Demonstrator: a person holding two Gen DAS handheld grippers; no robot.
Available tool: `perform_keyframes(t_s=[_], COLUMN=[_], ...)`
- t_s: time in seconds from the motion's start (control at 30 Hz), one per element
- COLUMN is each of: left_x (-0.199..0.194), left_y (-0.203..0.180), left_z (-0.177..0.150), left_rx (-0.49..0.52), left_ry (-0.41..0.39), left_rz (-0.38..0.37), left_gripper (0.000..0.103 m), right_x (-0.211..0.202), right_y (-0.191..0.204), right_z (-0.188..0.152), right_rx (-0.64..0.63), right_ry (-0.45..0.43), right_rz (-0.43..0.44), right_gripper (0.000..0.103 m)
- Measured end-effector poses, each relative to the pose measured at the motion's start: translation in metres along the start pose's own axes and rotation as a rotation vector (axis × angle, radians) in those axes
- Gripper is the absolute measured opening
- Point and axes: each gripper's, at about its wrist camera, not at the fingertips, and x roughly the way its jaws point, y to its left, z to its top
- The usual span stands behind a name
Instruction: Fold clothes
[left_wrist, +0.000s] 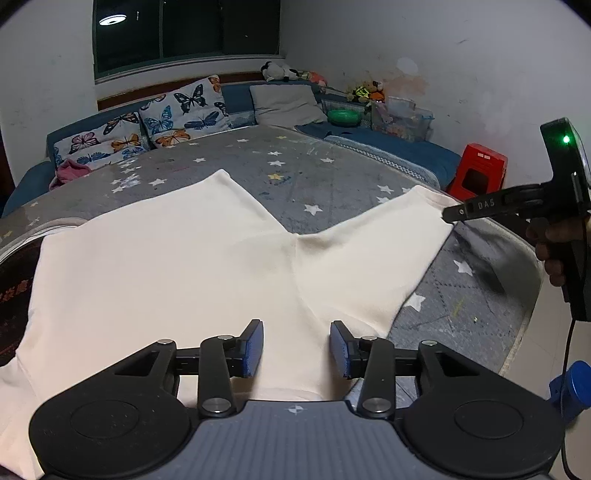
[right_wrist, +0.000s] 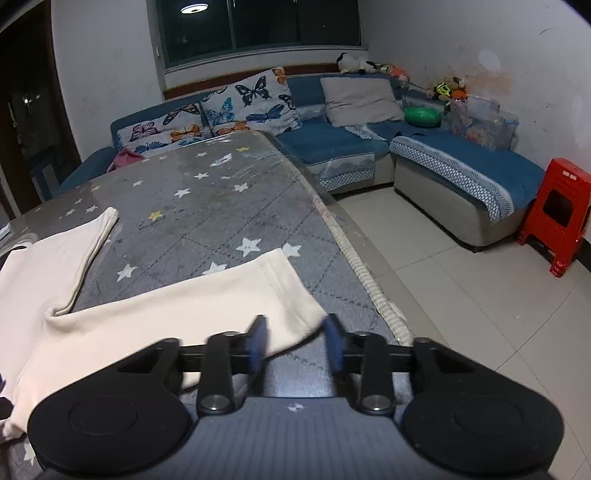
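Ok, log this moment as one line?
garment: cream shorts flat on star-print table cover | left gripper: open over waist | right gripper: open at leg hem | fold: not begun

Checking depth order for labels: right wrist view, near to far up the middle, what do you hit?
Right gripper → cream garment leg hem → star-print grey table cover → butterfly cushion on the blue sofa → dark window.
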Motion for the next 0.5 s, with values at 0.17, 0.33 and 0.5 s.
perform_keyframes(t_s=[0.17,0.33,0.5], left_x=[-0.005,-0.006,-0.015], left_y=[0.004,0.008,0.021], left_z=[0.003,0.002,-0.001], left_rx=[-0.007,-0.021,-0.047], left_ry=[-0.015,-0.011,-0.023], left_rz=[0.015,0.026,0.049], left_gripper=[0.048,0.051,0.053], right_x=[-0.007,-0.024,-0.042], right_y=[0.000,0.007,0.025], right_z=[0.007,0.019,0.029], right_rx=[-0.002,-0.031,-0.071], right_ry=[-0.030,-0.077,-0.105], right_rz=[0.006,0.022,0.087], right_gripper=[0.006,0.006,0.006])
